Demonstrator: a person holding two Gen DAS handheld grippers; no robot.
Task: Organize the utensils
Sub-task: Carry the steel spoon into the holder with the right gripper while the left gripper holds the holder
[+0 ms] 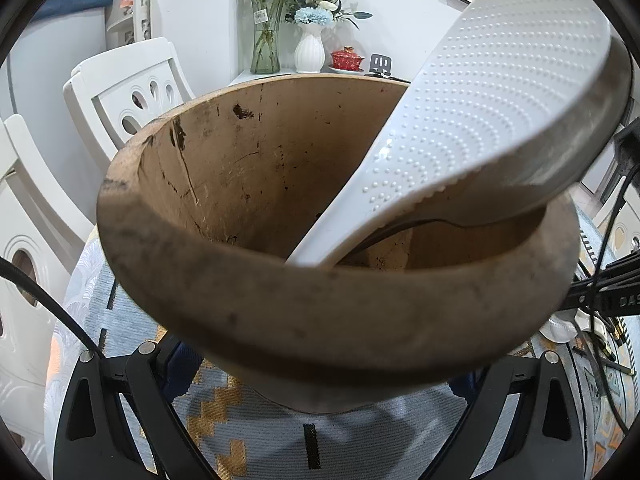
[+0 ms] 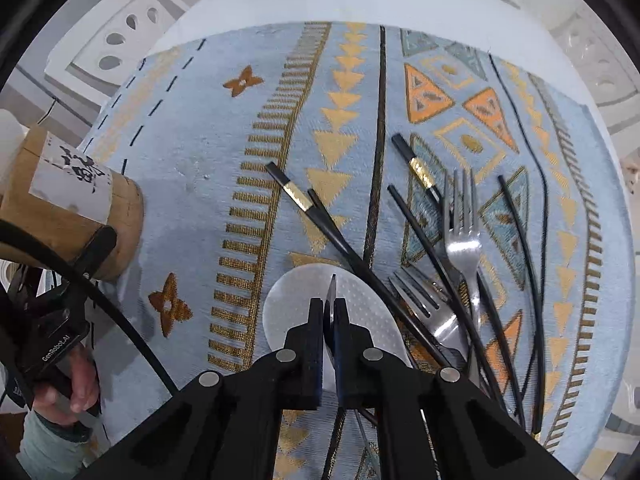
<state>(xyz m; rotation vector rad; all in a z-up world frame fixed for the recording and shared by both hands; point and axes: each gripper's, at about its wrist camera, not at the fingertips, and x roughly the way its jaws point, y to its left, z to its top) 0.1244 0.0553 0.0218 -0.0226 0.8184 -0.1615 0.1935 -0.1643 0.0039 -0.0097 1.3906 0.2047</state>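
My left gripper (image 1: 348, 354) is clamped around the brown cylindrical bamboo holder (image 1: 280, 320), one finger on each side of its wall. It holds the holder tilted, with the mouth towards the camera. In the right wrist view the holder is at the left edge, above the patterned light-blue tablecloth (image 2: 192, 160).

I judge the task as started, with most of it left. A white dotted plastic rice paddle (image 1: 500, 92) already stands in the holder, handle down. A grey metal utensil (image 1: 592, 152) leans behind it.

My right gripper (image 2: 329, 304) points almost straight down, its jaws pinched on a thin grey metal sliver (image 2: 332, 286). Under it, lower centre of the frame, lies a round white dotted disc (image 2: 292, 304), probably a second paddle.

To the right of the disc, two steel forks (image 2: 462, 240) and several black chopsticks with gold bands (image 2: 298, 196) lie crossed on the cloth. All of these still need to go into the holder.

Some things I cannot make out. The pinched sliver shows only edge-on, so I cannot say which utensil it is. The bottom of the holder is hidden by its near rim. The metal utensil behind the paddle is covered mostly. The lower ends of the forks and chopsticks disappear behind my right gripper's body.
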